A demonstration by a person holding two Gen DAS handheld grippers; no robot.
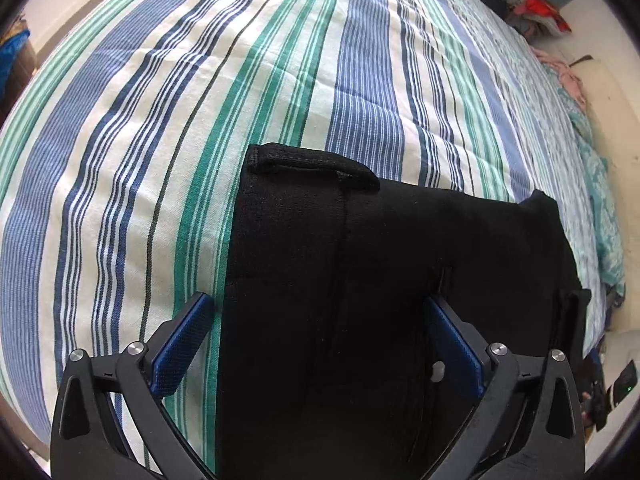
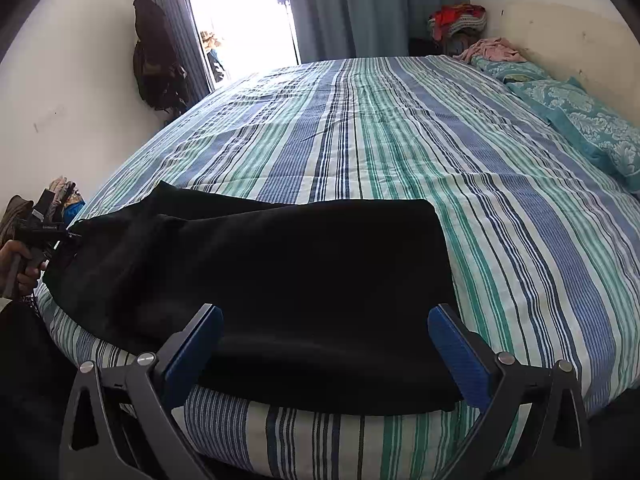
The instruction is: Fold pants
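Observation:
Black pants [image 2: 280, 272] lie folded lengthwise along the near edge of a bed with a striped cover [image 2: 400, 128]. In the left wrist view the pants [image 1: 360, 280] fill the lower middle, with a belt loop [image 1: 316, 168] at their far end. My left gripper [image 1: 320, 320] is open just above this end; its blue pads [image 1: 180, 348] stand wide apart and do not press the cloth. My right gripper [image 2: 326, 340] is open over the other end of the pants, nothing pinched. At the far left of the right wrist view, a hand [image 2: 16, 268] holds the left tool.
Teal patterned pillows [image 2: 592, 120] lie along the bed's right side, with a pink garment [image 2: 496, 50] and a heap of clothes [image 2: 456, 20] beyond. A dark bag [image 2: 156, 60] hangs on the left wall beside a bright doorway [image 2: 240, 20]. The mattress edge [image 2: 320, 432] is right below my right gripper.

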